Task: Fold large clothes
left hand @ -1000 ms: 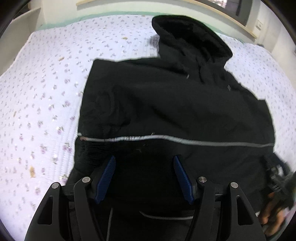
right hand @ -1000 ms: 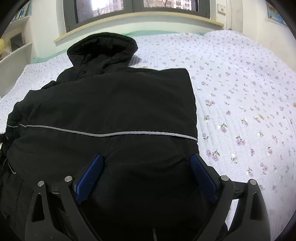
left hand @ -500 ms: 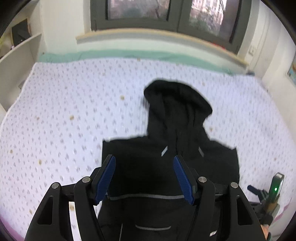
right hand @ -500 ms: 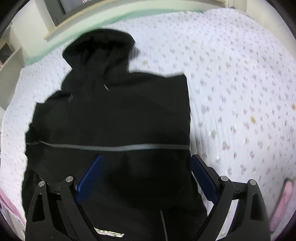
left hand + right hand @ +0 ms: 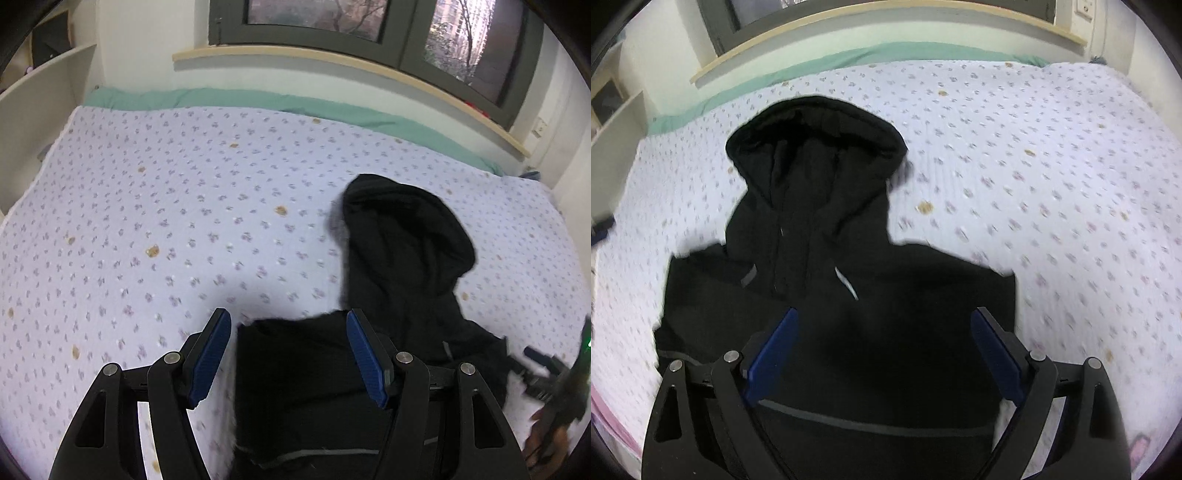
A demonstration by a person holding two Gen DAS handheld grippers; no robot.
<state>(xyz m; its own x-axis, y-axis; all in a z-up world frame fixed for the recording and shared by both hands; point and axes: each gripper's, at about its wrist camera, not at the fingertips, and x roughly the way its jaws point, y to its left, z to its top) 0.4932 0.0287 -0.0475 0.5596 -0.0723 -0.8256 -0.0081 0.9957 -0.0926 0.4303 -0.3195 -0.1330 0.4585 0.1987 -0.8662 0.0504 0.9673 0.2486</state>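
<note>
The black jacket (image 5: 849, 295) lies flat on the flowered bedspread (image 5: 184, 221), hood (image 5: 816, 147) toward the window, sleeves seemingly folded in. Both the left gripper (image 5: 288, 354) and the right gripper (image 5: 886, 354) hang above it with fingers spread wide and nothing between them. The padded layers could spring apart or slide on the quilt if the next fold catches only the top layer; no containers are in view.
</note>
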